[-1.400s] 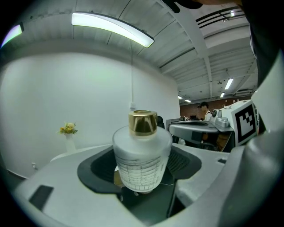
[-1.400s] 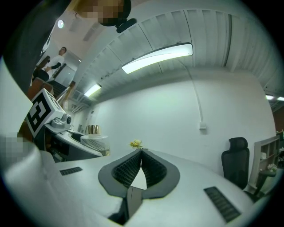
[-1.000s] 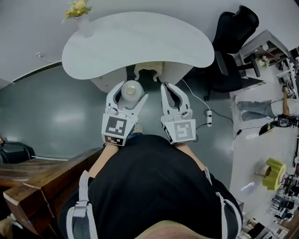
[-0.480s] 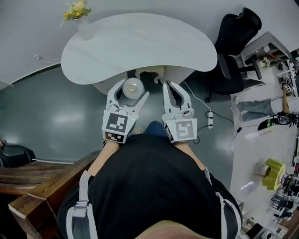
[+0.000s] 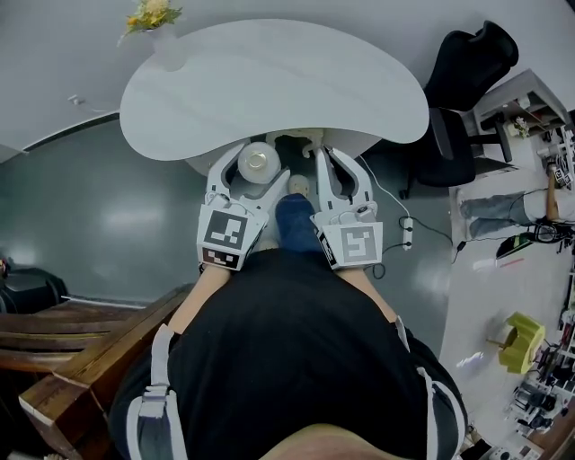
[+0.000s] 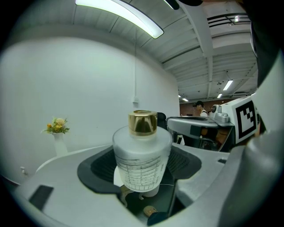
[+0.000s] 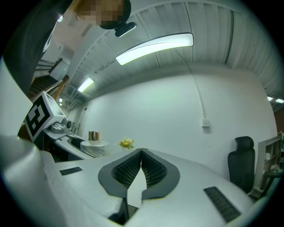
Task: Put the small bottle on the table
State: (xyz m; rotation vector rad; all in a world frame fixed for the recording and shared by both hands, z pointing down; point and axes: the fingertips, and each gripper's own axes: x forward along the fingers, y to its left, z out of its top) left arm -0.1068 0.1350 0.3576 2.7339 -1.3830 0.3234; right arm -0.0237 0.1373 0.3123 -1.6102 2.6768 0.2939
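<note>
Clamps a small frosted-glass bottle [image 6: 141, 155] with a gold cap [image 6: 143, 123] upright between the dark ribbed pads [image 6: 95, 168] of the left gripper [image 5: 253, 177], fingers pressed to the lower body on either side. Hangs in the air at the near edge of the white kidney-shaped table [image 5: 269, 81], roughly over the pedestal [image 5: 310, 139] in the head view, and not yet set down. Holds the right gripper [image 7: 141, 153] just beside it, empty, pads closed together tip to tip. Shows a blue-clad leg [image 5: 295, 220] between the two grippers. Leaves a white vase of yellow flowers [image 5: 154, 27] at the table's far left corner, well apart from the bottle, and a black office chair [image 5: 467, 63] off to the right. Probably calls next for carrying the bottle forward over bare tabletop, clear of the curved rim, holding it upright, lowering to full flat contact, and only then spreading the fingers, to avoid tipping the round glass body or dropping it off the edge. Carries a fine printed grid on the bottle's lower half, too small to read; shows no brand name anywhere, only black-and-white square markers [image 5: 223, 235] on the gripper cubes.
</note>
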